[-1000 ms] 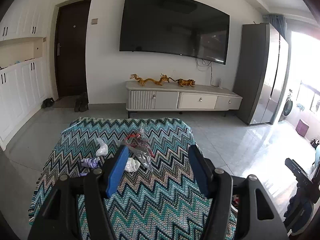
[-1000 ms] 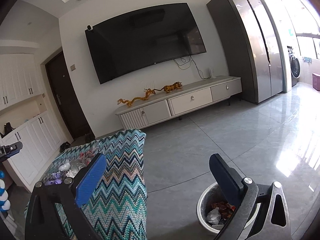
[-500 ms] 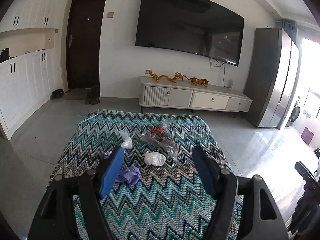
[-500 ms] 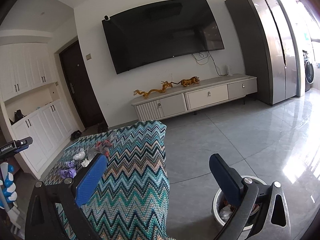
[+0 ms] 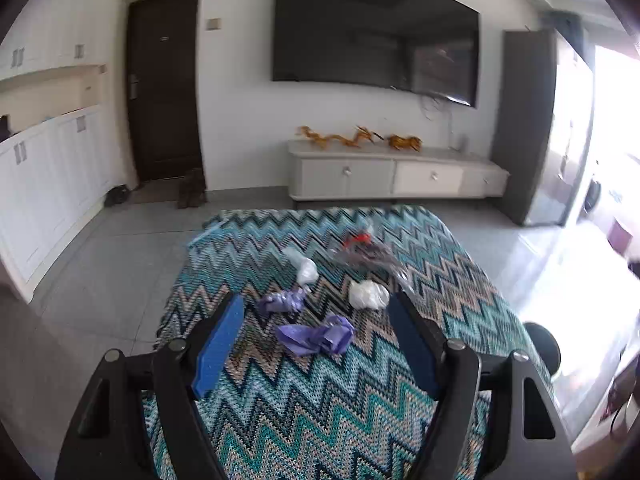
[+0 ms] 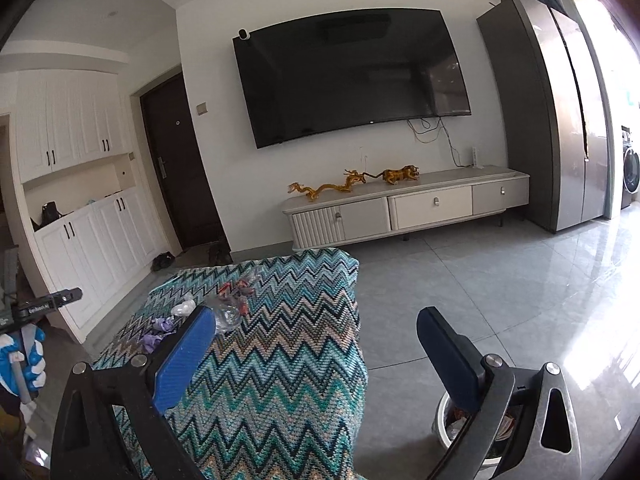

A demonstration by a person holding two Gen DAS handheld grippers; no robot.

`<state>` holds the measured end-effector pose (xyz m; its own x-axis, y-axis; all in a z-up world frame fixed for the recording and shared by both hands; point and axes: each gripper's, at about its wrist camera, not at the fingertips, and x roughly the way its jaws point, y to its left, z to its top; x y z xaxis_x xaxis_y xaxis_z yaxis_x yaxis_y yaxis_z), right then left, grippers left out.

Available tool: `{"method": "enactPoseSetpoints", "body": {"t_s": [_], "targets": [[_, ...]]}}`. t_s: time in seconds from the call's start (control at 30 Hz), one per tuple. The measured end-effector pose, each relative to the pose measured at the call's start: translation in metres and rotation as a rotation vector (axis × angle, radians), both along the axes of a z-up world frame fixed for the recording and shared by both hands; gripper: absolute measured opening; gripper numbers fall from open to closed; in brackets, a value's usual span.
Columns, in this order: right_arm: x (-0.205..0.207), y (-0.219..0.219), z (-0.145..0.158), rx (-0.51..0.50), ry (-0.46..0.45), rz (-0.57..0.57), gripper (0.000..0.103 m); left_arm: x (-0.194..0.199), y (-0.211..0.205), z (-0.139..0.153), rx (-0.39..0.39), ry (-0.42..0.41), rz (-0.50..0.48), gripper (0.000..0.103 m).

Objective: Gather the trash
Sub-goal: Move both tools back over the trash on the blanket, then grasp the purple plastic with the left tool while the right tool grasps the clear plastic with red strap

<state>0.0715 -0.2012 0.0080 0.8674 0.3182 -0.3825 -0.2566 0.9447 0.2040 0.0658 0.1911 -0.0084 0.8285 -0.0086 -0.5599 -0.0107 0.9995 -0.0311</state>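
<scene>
Several pieces of trash lie on a zigzag-patterned cloth (image 5: 320, 400). A crumpled purple wrapper (image 5: 316, 336) lies nearest, just ahead of my left gripper (image 5: 316, 316), whose jaws are opening with nothing pressed between them. A smaller purple scrap (image 5: 280, 302), a white paper wad (image 5: 368, 295), a white bag (image 5: 306, 270) and a clear wrapper with red bits (image 5: 364, 250) lie farther back. My right gripper (image 6: 316, 340) is open and empty, over the cloth's right edge (image 6: 352, 320). A white trash bin (image 6: 452, 428) with litter stands on the floor under its right finger.
A TV stand (image 5: 396, 176) with golden figurines stands against the far wall under a big screen. White cabinets (image 6: 92, 240) line the left wall beside a dark door. A tall grey fridge (image 6: 560, 120) stands at the right. Grey tiled floor (image 6: 500, 280) surrounds the cloth-covered table.
My left gripper has moved forward over the cloth and opened wider; the purple wrapper now lies just ahead of its fingers. My right gripper has swung left and risen, showing less of the bin.
</scene>
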Motion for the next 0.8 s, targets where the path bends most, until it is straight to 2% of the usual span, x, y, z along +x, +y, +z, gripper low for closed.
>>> {"method": "enactPoseSetpoints", "body": {"t_s": [0.17, 0.33, 0.53, 0.6, 0.77, 0.8], "targets": [[0.015, 0.041, 0.008, -0.040, 0.015, 0.073, 0.101, 0.024, -0.012, -0.038, 0.003, 0.056, -0.163, 0.074], [0.041, 0.080, 0.005, -0.078, 0.058, 0.121, 0.099, 0.060, -0.026, -0.077, 0.025, 0.112, -0.271, 0.074], [0.087, 0.115, -0.008, -0.114, 0.127, 0.139, 0.096, 0.101, -0.016, -0.113, 0.001, 0.161, -0.306, 0.072], [0.102, 0.126, -0.014, -0.126, 0.147, 0.152, 0.096, 0.111, -0.010, -0.125, -0.005, 0.188, -0.313, 0.067], [0.144, 0.161, -0.034, -0.169, 0.202, 0.198, 0.095, 0.127, 0.001, -0.154, -0.034, 0.252, -0.341, 0.063], [0.151, 0.168, -0.038, -0.172, 0.212, 0.210, 0.094, 0.130, 0.003, -0.157, -0.042, 0.258, -0.342, 0.059]]}}
